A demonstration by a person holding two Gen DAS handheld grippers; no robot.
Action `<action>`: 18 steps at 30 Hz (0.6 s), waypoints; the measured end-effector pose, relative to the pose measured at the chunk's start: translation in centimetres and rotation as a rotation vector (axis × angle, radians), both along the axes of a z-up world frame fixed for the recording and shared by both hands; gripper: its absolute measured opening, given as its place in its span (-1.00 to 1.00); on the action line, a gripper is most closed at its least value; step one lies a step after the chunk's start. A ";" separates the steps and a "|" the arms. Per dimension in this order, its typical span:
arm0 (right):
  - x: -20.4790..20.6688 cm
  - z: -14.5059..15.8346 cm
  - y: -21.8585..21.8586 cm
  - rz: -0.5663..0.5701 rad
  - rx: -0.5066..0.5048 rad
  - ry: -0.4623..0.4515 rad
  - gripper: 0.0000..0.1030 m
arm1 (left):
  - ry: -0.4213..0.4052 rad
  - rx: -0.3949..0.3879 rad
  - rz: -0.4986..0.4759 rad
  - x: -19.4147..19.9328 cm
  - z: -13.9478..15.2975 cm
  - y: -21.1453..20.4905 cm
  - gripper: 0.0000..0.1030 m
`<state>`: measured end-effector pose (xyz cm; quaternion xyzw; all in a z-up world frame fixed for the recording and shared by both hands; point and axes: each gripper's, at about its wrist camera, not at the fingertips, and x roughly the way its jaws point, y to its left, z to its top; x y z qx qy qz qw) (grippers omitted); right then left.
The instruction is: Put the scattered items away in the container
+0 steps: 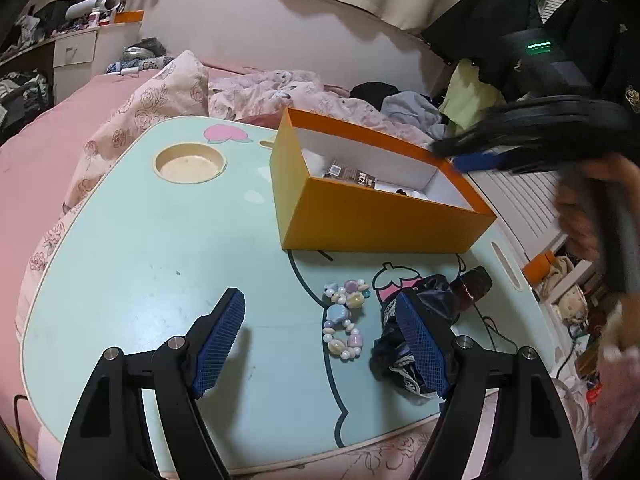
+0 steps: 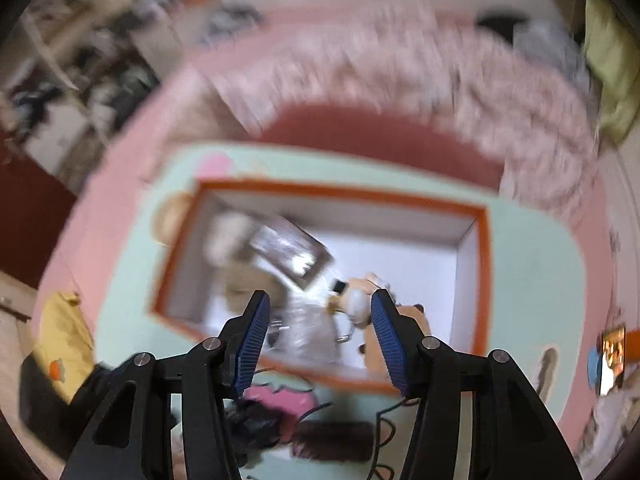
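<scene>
Lap table [image 1: 132, 248], pale mint green with rounded corners, cartoon prints and a round cream cup recess [image 1: 189, 165], set over pink floral bedding [image 1: 160, 92]. Orange cardboard box [image 1: 372, 220], rectangular, open-topped, white inside, standing on the far right part of the table; within it a dark brown printed packet [image 1: 352, 174] and other small pieces, seen blurred from the right wrist view as a box [image 2: 482, 264] holding a shiny dark packet [image 2: 292, 250], a cream and tan plush-like figure [image 2: 360, 300] with a metal ring, and clear wrapping. Pastel bead bracelet [image 1: 344, 320], strung with round and flower-shaped beads, lying loose on the table in front of the box. Dark blue-black crumpled cloth with white lace trim [image 1: 404, 356], just right of the bracelet, at the table's near right edge. Dark reddish-brown cylindrical item [image 1: 476, 284], lying beside the cloth near the box's right corner. Left gripper [image 1: 324, 340], black with blue ribbed pads, spread wide above the table, nothing pinched; the bracelet lies between its fingers, and the right pad [image 1: 420, 344] overlaps the cloth in the picture, contact not clear. Right gripper [image 2: 318, 340], same make, poised above the box's near rim, jaws partly apart and empty; in the left wrist view it shows as a dark blur [image 1: 472, 156] over the box's far right corner.
</scene>
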<state>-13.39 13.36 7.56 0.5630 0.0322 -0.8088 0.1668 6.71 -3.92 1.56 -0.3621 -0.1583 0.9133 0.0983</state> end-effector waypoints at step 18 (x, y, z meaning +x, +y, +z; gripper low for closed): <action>-1.7 -1.2 1.6 -0.082 -0.007 0.039 -0.36 | 0.004 0.030 0.003 -0.1 -0.2 -0.7 0.51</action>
